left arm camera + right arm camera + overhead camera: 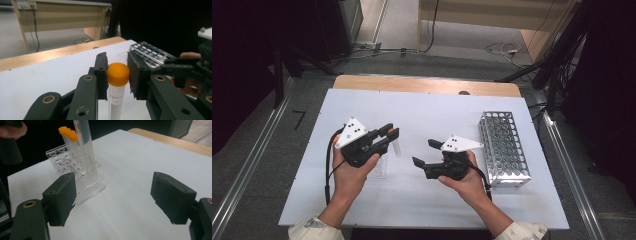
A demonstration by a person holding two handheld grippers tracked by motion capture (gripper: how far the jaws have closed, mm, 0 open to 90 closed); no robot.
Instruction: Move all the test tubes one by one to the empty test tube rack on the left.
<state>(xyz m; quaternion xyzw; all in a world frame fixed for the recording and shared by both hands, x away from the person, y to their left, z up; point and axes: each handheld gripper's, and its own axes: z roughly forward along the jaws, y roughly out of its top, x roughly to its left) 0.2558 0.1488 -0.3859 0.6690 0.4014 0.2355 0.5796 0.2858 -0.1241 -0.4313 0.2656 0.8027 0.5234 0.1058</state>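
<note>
I keep tube (116,96) vertical, lift slow, no squeeze change; carry toward metal rack (504,147), clear of other hand. Left gripper (117,75): jaws clamped on orange cap (118,74), tube hanging below, above white table (432,115). Right gripper (113,197): jaws wide apart, nothing between. Beyond it, clear rack (82,178) with 3 capped tubes (68,132).

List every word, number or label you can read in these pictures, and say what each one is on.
None reads with certainty.
Tube under the orange cap, held in the left tongs: faint grey print, too blurred to read.
Tubes in the clear rack: reddish marks, too small to read.
Metal rack: no text to be seen.
</note>
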